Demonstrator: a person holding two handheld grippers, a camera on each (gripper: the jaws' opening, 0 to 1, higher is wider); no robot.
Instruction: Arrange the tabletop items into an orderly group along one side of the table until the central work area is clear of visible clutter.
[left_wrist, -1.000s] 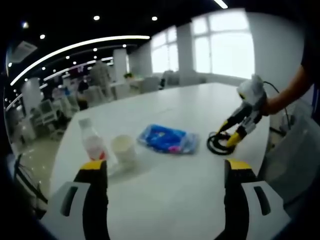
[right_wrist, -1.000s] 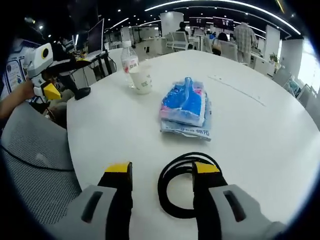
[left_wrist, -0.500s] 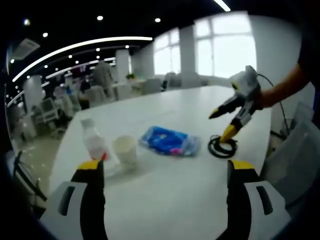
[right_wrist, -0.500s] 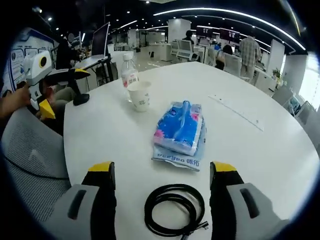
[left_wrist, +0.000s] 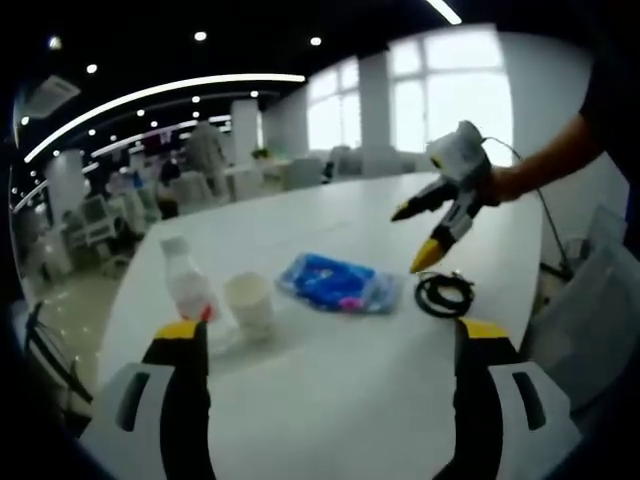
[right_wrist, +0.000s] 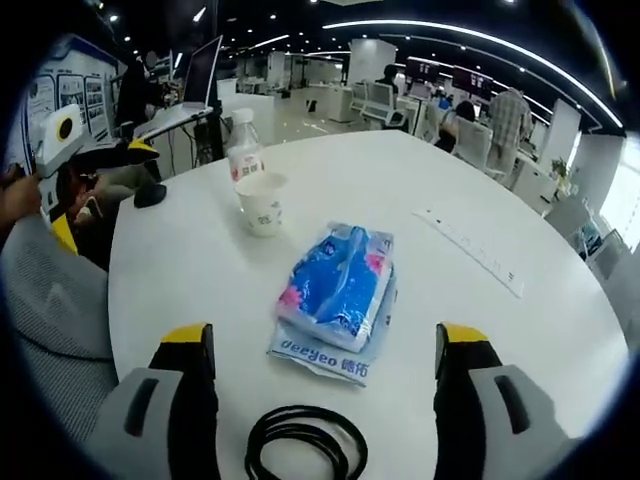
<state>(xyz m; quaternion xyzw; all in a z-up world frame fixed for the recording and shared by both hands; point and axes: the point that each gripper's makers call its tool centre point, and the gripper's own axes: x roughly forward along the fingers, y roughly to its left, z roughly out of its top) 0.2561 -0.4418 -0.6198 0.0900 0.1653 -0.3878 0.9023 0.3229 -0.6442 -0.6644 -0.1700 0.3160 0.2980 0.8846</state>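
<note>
Right gripper view: right gripper (right_wrist: 325, 345) hangs above the table with its jaws spread wide and nothing between them; the coiled black cable (right_wrist: 305, 455) lies on the table just below and between the jaw tips.
Ahead of right gripper: blue tissue pack (right_wrist: 338, 290) lies flat just beyond the cable; further ahead and to the left, the paper cup (right_wrist: 262, 203) stands upright just in front of the water bottle (right_wrist: 240, 148).
Left gripper view: left gripper (left_wrist: 325, 345) is also wide open and holds nothing; it sits low near the table (left_wrist: 330, 400) edge, with bottle and cup ahead on its left side.
Across from left gripper: the right gripper shows raised above the cable, its jaws apart.
Risk, cable: judged likely to spring loose or trail if pinched by a single loop, dragging across the cleared centre.
Risk, tissue pack: soft wrapper; a jaw coming down on it may push it toward the cable instead of gripping it.
Risk, cup and bottle: they stand very close; nudging one could tip the light cup.
Risk, grippers: both reaching for the middle could collide.
</note>
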